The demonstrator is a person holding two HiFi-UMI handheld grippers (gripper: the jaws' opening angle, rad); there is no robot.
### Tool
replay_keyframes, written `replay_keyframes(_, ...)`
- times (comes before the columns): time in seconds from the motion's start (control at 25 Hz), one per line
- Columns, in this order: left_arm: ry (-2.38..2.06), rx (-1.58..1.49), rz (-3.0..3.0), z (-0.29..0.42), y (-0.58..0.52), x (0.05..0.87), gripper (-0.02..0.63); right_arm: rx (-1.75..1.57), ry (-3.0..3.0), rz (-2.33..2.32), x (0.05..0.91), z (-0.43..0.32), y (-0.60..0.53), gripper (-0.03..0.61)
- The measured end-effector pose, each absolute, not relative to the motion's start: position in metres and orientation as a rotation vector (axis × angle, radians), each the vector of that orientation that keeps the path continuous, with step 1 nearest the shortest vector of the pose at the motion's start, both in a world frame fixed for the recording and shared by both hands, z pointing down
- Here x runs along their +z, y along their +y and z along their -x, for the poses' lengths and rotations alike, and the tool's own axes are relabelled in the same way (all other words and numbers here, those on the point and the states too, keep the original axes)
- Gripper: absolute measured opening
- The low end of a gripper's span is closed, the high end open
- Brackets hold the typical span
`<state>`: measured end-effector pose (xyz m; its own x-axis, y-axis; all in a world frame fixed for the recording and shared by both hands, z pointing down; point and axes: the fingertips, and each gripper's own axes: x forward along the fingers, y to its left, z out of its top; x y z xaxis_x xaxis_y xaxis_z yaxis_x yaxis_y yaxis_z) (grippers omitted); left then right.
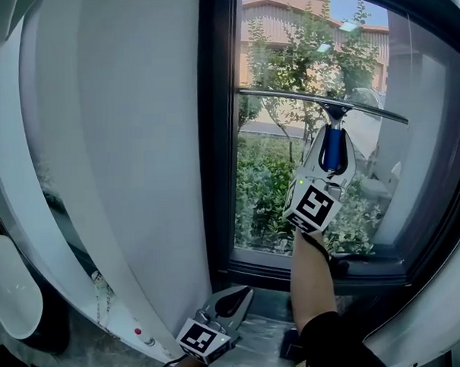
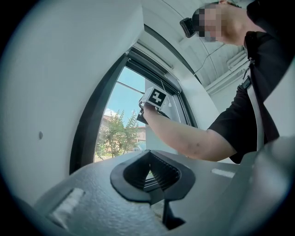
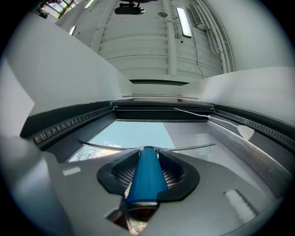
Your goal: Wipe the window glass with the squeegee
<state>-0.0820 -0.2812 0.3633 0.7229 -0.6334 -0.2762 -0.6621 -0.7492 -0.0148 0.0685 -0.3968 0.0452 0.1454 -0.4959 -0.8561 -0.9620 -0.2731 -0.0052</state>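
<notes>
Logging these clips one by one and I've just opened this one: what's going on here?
A person stands at a window with a gripper in each hand. The right gripper is clamped on the blue handle of the squeegee, whose blade lies across the upper part of the window glass. The left gripper hangs low near the sill, jaws together with nothing between them.

Both tongs are pale grey, pebbled plastic; the right gripper (image 1: 334,136) and left gripper (image 1: 233,299) have black ribbed pads (image 2: 163,173) lining the jaws; behind each set of jaws sits a white cube (image 1: 313,206) printed with black square markers; further back on the right arm, a black short sleeve (image 2: 237,124).
</notes>
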Motion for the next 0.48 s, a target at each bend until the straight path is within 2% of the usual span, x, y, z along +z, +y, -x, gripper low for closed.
replay_keyframes(0.48, 1.101, 0.349, 2.791, 0.084, -0.282, 0.367, -0.002, 1.023, 1.427, 1.881, 0.071, -0.069, -0.394, 0.127)
